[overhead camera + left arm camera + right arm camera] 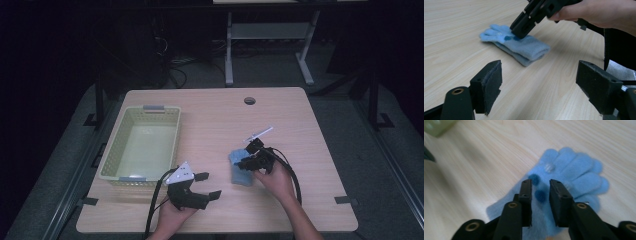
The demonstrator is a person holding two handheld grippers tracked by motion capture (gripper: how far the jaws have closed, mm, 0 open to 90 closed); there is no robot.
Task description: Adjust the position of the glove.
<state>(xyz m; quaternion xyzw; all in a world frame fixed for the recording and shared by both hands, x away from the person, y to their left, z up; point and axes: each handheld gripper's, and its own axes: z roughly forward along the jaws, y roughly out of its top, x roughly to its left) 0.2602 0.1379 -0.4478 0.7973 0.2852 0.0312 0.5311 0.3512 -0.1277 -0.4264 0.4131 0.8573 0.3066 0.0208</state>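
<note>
we are seeing the blue glove (241,170) lying flat on the table (300,130) — right of the basket (142,142). the right gripper (540,188) is hovering over it, jaws a little apart, holding nothing. the left gripper (206,186) is waiting nearby — jaws wide, empty.

Right tongs (248,156) over blue glove (241,169)

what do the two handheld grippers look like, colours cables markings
Both are black. The left gripper carries a grey three-cornered plate and trails a black cable; its pads look felt-faced. The right gripper has brass-ringed holes and a looping black cable.
</note>
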